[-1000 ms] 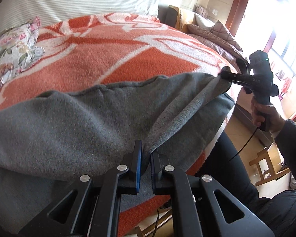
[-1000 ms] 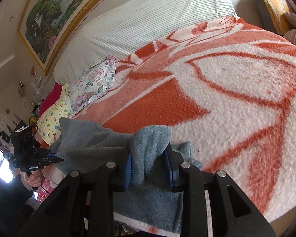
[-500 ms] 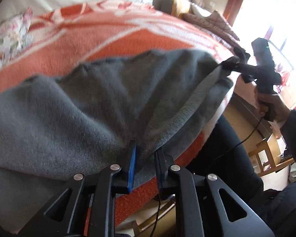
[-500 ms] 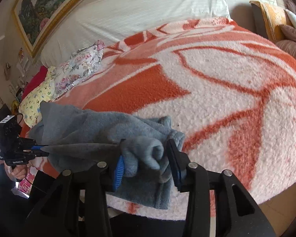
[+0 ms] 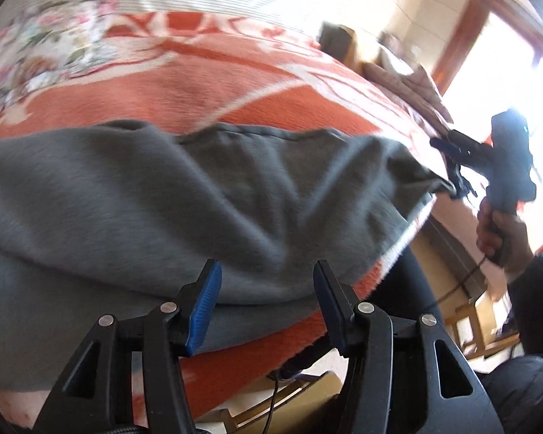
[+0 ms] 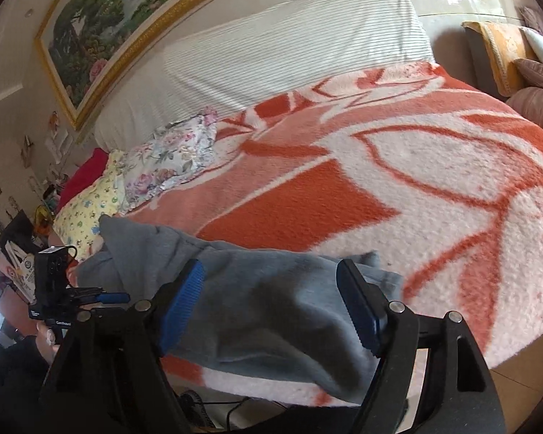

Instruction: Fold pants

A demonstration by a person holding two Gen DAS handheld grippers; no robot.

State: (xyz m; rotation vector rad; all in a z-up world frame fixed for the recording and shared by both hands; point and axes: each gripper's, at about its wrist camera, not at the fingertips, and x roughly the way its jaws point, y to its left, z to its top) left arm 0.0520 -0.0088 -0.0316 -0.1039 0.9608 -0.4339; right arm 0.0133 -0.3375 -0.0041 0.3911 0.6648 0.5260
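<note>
The grey fleece pants (image 5: 184, 209) lie folded along the near edge of the bed, one layer on top of another. They also show in the right wrist view (image 6: 271, 289). My left gripper (image 5: 266, 302) is open just above the pants' near fold, holding nothing. My right gripper (image 6: 271, 307) is open over the pants' right end, with cloth lying between its blue pads (image 6: 182, 302) but not pinched. In the left wrist view the right gripper (image 5: 449, 155) sits at the pants' far right corner. The left gripper also shows in the right wrist view (image 6: 121, 297).
An orange and white blanket (image 6: 434, 188) covers the bed. Floral pillows (image 6: 170, 155) and a striped headboard cushion (image 6: 289, 50) lie at the back. A sofa (image 6: 525, 72) stands at the right. A wooden stool (image 5: 488, 329) stands on the floor by the bed edge.
Both grippers have opened and let go of the pants. The lifted layer has dropped onto the layer below on the bed. Both grippers have pulled back slightly.
</note>
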